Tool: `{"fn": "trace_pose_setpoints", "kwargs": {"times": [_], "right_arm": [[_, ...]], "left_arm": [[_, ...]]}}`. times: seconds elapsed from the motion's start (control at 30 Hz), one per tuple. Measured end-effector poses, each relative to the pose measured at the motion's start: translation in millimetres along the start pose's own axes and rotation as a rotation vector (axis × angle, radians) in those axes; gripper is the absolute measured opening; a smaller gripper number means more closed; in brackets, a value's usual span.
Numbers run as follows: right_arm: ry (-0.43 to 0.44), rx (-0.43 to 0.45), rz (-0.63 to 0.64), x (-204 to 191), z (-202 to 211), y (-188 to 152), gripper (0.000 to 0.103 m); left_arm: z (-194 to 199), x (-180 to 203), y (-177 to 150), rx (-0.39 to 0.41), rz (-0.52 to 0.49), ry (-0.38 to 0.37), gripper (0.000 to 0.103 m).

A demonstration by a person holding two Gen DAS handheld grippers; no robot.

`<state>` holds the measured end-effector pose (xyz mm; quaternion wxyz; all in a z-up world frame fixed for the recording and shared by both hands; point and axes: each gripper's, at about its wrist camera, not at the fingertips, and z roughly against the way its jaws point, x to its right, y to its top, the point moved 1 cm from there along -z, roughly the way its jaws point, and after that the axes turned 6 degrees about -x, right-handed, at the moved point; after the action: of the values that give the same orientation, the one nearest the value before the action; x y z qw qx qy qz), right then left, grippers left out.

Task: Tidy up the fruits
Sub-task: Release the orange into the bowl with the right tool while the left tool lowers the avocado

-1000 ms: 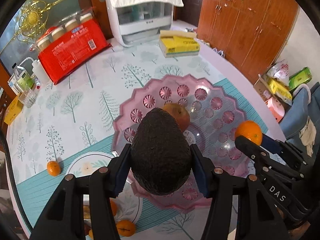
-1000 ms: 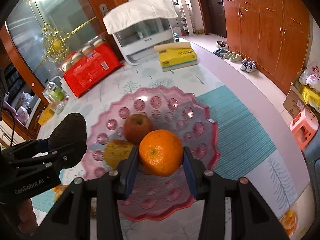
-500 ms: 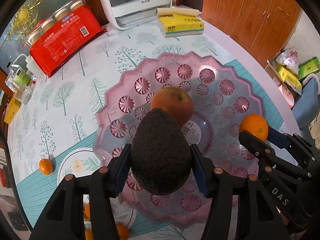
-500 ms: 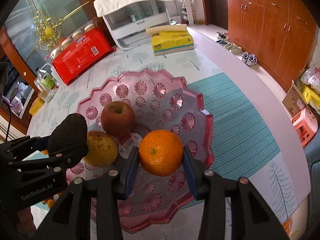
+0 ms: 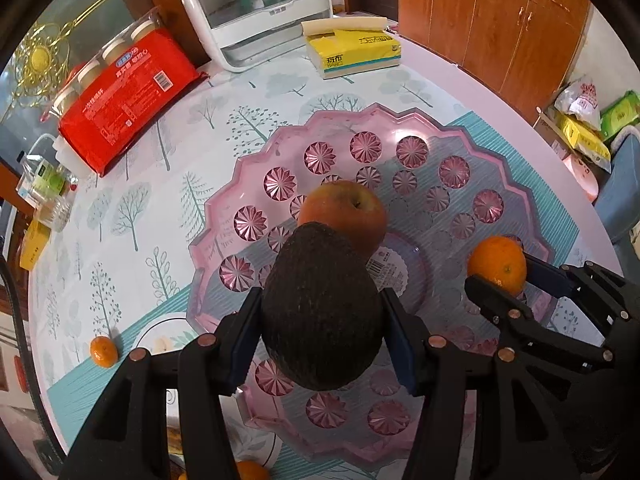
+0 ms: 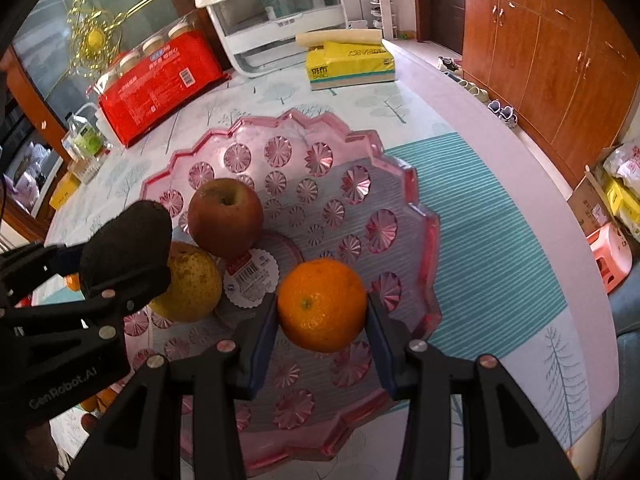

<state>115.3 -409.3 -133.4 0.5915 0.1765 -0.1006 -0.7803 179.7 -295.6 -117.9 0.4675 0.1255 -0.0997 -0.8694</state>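
I judged the sorting roughly half done. An apple (image 6: 225,215) and a yellow pear (image 6: 192,283) already lay in the pink fruit bowl (image 6: 416,216) on the table (image 5: 132,208). My left tongs (image 5: 320,328) were clenched on an avocado (image 5: 322,306) above the bowl; my right tongs (image 6: 322,320) gripped an orange (image 6: 322,304) over its near side. Both awaited release. A small tangerine (image 5: 103,352) lay outside, beside a plate (image 5: 160,340).
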Motion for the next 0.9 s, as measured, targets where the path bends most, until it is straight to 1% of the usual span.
{"fn": "trace_pose_setpoints", "kwargs": {"times": [0.1, 0.33, 0.57, 0.63, 0.67, 0.8, 0.87, 0.9], "right_arm": [[-0.011, -0.002, 0.010, -3, -1, -1, 0.045], [-0.001, -0.021, 0.011, -4, -2, -3, 0.045], [0.015, -0.015, -0.007, -3, 0, -2, 0.048], [0.018, -0.012, -0.013, -2, 1, -2, 0.048], [0.016, -0.008, -0.017, -2, 2, -2, 0.048], [0.009, 0.010, -0.029, 1, 6, -2, 0.049], [-0.002, 0.019, -0.047, 5, 8, -2, 0.052], [0.011, 0.018, -0.054, 7, 8, -2, 0.052]], "left_arm": [[0, 0, 0, -0.001, 0.002, -0.003, 0.056], [1, 0, -4, -0.014, 0.004, -0.008, 0.056], [1, -1, -9, -0.029, 0.004, -0.019, 0.057], [2, -1, -10, -0.029, 0.001, -0.025, 0.059], [3, -1, -10, -0.028, 0.001, -0.023, 0.060], [5, -5, -10, -0.016, 0.021, -0.010, 0.076], [6, -7, -10, -0.020, 0.035, -0.018, 0.082], [6, -7, -10, -0.020, 0.040, -0.022, 0.082]]}}
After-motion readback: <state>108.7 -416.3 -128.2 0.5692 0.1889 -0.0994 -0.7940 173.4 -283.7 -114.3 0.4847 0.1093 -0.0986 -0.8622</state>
